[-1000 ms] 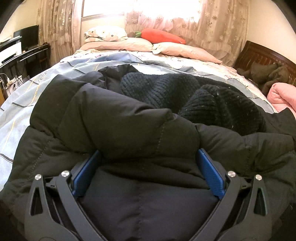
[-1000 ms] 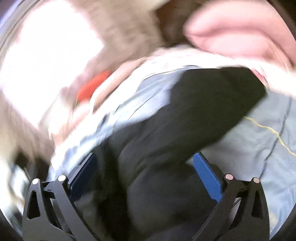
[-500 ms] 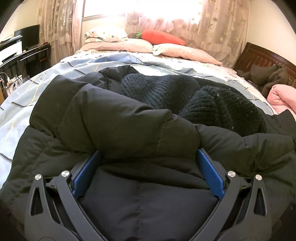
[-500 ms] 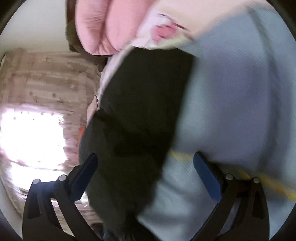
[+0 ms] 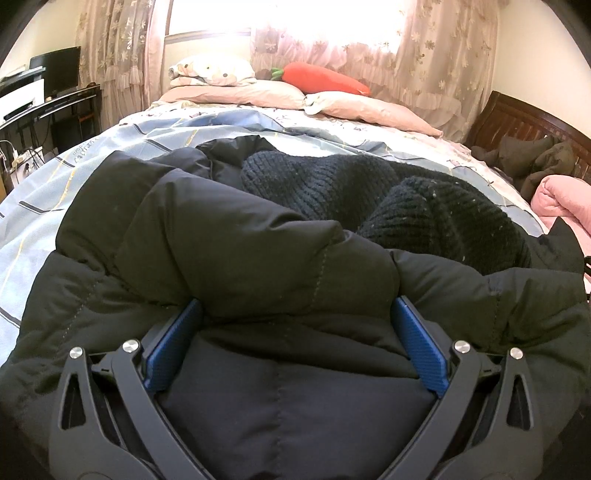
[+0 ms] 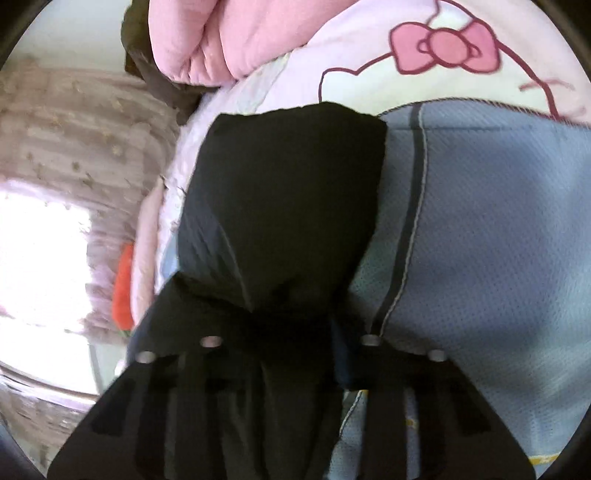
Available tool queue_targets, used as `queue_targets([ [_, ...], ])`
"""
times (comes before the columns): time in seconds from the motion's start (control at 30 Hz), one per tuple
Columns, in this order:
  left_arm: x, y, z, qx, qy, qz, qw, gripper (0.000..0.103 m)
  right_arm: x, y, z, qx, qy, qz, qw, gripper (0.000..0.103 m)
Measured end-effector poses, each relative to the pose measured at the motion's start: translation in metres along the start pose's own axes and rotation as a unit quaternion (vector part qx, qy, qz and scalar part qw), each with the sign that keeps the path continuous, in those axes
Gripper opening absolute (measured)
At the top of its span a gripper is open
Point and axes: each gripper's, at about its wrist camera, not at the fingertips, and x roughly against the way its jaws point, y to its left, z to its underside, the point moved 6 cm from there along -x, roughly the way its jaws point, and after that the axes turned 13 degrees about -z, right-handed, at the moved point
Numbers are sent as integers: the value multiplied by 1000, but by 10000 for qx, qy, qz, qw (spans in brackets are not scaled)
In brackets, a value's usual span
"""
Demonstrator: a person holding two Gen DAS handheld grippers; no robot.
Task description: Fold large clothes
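- The black padded jacket [image 5: 236, 258] lay spread on the bed [image 5: 55, 192], over the blue striped bedcover, with a dark knitted sweater [image 5: 369, 192] bunched on top of it toward the pillows [image 5: 362, 109].
- I kept the left gripper [image 5: 295, 343] set wide, its blue pads [image 5: 419, 347] standing on either side of a thick fold of the jacket. I could not tell whether the pads pressed on that fold.
- In the right wrist view, a sleeve of the jacket [image 6: 288, 199] stretched away from the gripper across the bedcover [image 6: 480, 221], its cuff end lying near a pink quilt [image 6: 207, 40] and a sheet with a pink bow print [image 6: 443, 44].
- The right gripper [image 6: 288, 332] had just been closing. Its jaws stood narrow and pinched on the near end of that sleeve, with the dark cloth gathered between them.
- A plush carrot [image 5: 325, 77] rested on the pillows below the curtained window [image 5: 295, 22].
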Motion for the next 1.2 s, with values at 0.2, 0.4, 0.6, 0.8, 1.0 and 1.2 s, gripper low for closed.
queue_targets([
  [0.2,-1,-1,-1,7,-1,15,10000,101,26,16,3,208,-370,-326,9986,16],
  [0.4,0,0,0,7,-8,15,10000,101,60,81,5,169,-712,-543,9958,16],
  [0.6,0,0,0,8,-11,18,10000,101,91,188,51,1101,-385,-1301,9846,15],
  [0.8,0,0,-1,9,-17,25,10000,101,115,286,193,2947,640,-2037,9314,15],
  [1.0,0,1,-1,8,-21,30,10000,101,108,231,367,3698,2068,-1723,8893,14],
  [1.2,-1,1,-1,16,-31,53,10000,101,101,155,426,3562,2437,-1042,8960,14],
])
